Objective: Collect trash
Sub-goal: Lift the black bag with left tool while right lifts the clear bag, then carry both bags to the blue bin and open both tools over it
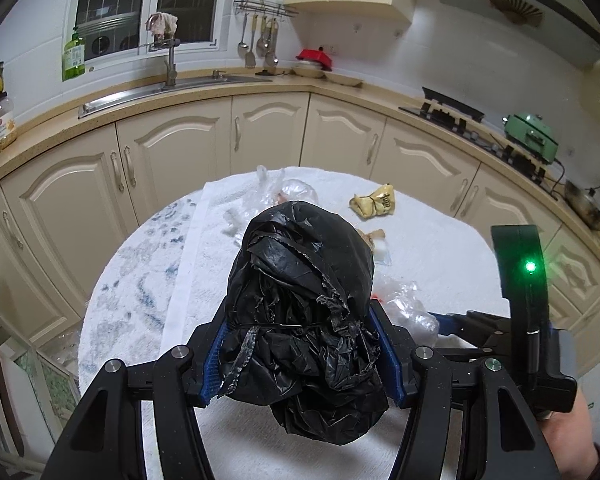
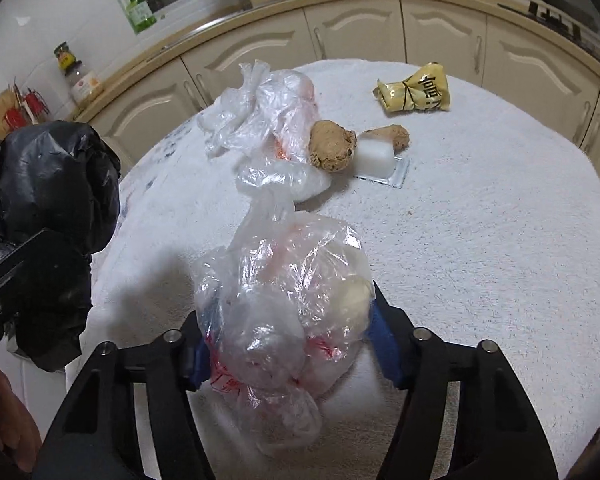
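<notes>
A round desk under white terry cloth [image 2: 480, 240] carries loose trash. The left gripper [image 1: 300, 354] pinches a crumpled black plastic bag [image 1: 300, 300] above the near edge; the right gripper [image 2: 288, 344] pinches a clear plastic bag of waste [image 2: 284, 300] there. A yellow crumpled wrapper [image 2: 416, 90] lies toward the far edge.

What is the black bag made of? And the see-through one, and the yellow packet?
The black bag looks like thin, glossy plastic film: it crinkles and has torn edges. The see-through bag seems to be thin clear plastic, wrinkled, with red print. The yellow packet looks like shiny foil or plastic wrapper, creased.
</notes>
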